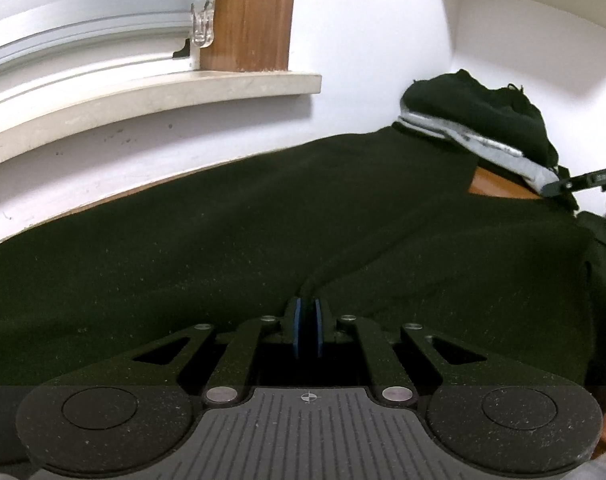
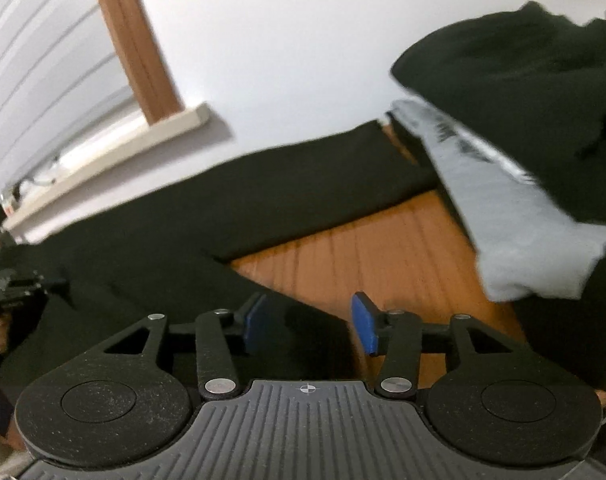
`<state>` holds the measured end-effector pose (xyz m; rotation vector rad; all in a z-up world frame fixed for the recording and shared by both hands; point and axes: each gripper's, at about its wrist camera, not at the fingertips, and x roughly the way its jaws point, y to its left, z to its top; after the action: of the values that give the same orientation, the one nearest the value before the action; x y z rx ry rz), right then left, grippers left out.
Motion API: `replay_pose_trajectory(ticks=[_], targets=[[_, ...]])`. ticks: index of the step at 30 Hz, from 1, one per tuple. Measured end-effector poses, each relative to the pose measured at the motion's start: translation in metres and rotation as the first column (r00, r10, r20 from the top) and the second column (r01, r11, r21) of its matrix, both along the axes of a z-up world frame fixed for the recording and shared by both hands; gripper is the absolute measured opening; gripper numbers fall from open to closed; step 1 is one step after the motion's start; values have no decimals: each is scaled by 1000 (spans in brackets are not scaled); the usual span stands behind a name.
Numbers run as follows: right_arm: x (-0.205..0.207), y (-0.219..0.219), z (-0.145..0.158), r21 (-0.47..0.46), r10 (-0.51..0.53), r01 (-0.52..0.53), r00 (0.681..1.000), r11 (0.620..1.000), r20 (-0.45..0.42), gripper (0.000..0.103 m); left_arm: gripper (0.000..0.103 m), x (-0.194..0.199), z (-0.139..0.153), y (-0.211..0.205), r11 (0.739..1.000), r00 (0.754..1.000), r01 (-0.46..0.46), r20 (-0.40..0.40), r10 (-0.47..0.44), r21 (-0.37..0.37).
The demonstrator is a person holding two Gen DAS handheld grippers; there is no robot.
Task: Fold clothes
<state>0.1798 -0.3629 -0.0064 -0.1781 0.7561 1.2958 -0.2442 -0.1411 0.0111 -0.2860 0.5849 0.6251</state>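
My left gripper (image 1: 307,322) was pinched tight on a fold of the black garment (image 1: 263,232), the cloth puckering up into the blue pads (image 1: 298,320). My right gripper (image 2: 309,322) stood partly spread, its pads clear of everything; black fabric lay under the left pad (image 2: 256,326), bare wooden tabletop (image 2: 383,256) under the other, and nothing was gripped.

The garment lay spread flat on the table, just in front of both grippers. Its long axis ran across my view, from the near left toward the far right, roughly along the white wall (image 1: 363,60) behind it. At its far right end it reached the stack of folded clothes (image 2: 523,160), a grey piece sandwiched under more black cloth; whether it touched the stack I could not tell.

From the right wrist view, the garment's near edge (image 2: 311,312) ran slantwise under the open jaws, so the right hand was the nearer one to that free edge. I judged the next grasp belonged there, opposite my left hold.
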Motion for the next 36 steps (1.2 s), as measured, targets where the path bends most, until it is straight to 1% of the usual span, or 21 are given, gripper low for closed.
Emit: replay_pose_trajectory(ticks=[5, 9, 10, 11, 12, 13, 14, 18, 21, 24, 28, 31, 34, 36], targets=[[-11, 20, -4, -37, 53, -53, 999, 998, 13, 55, 8, -1, 0, 0, 1000, 1000, -2, 5, 2, -7], [-20, 33, -7, -71, 100, -97, 994, 993, 37, 54, 8, -1, 0, 0, 1000, 1000, -3, 6, 3, -8], [-23, 36, -7, -83, 110, -106, 993, 991, 48, 48, 8, -1, 0, 0, 1000, 1000, -4, 6, 4, -8], [-27, 40, -8, -97, 123, -116, 990, 988, 65, 38, 8, -1, 0, 0, 1000, 1000, -4, 5, 4, -7], [-31, 43, -8, -112, 136, -126, 987, 986, 82, 34, 8, -1, 0, 0, 1000, 1000, -5, 5, 5, -6], [-34, 46, -7, -118, 148, -136, 984, 984, 98, 16, 8, -1, 0, 0, 1000, 1000, -5, 4, 5, -6], [-37, 47, -6, -122, 156, -143, 982, 982, 110, 6, 8, 0, 0, 0, 1000, 1000, -6, 4, 6, -6], [-50, 39, 13, -52, 130, -122, 970, 991, 206, 5, 8, 0, 0, 0, 1000, 1000, -8, 4, 8, -6], [-69, 29, 30, 4, 125, -131, 952, 991, 279, 5, 8, 1, -1, -1, 1000, 1000, -10, 1, 10, -3], [-96, 19, 38, 5, 167, -181, 916, 983, 366, 5, 8, 1, 0, -1, 1000, 1000, -11, -1, 11, -1], [-132, 6, 39, -26, 236, -248, 879, 969, 414, 5, 8, 1, -1, -2, 1000, 1000, -11, -1, 11, 0], [-151, -2, 34, -60, 261, -261, 871, 964, 416, 5, 9, 1, -1, -2, 1000, 1000, -11, -2, 11, 1], [-169, -7, 23, -114, 278, -254, 857, 960, 433, 5, 8, 1, -1, -2, 1000, 1000, -11, 0, 11, -1], [-174, -8, 15, -139, 281, -244, 855, 960, 437, 5, 8, 1, -1, -2, 1000, 1000, -11, 1, 11, -2]])
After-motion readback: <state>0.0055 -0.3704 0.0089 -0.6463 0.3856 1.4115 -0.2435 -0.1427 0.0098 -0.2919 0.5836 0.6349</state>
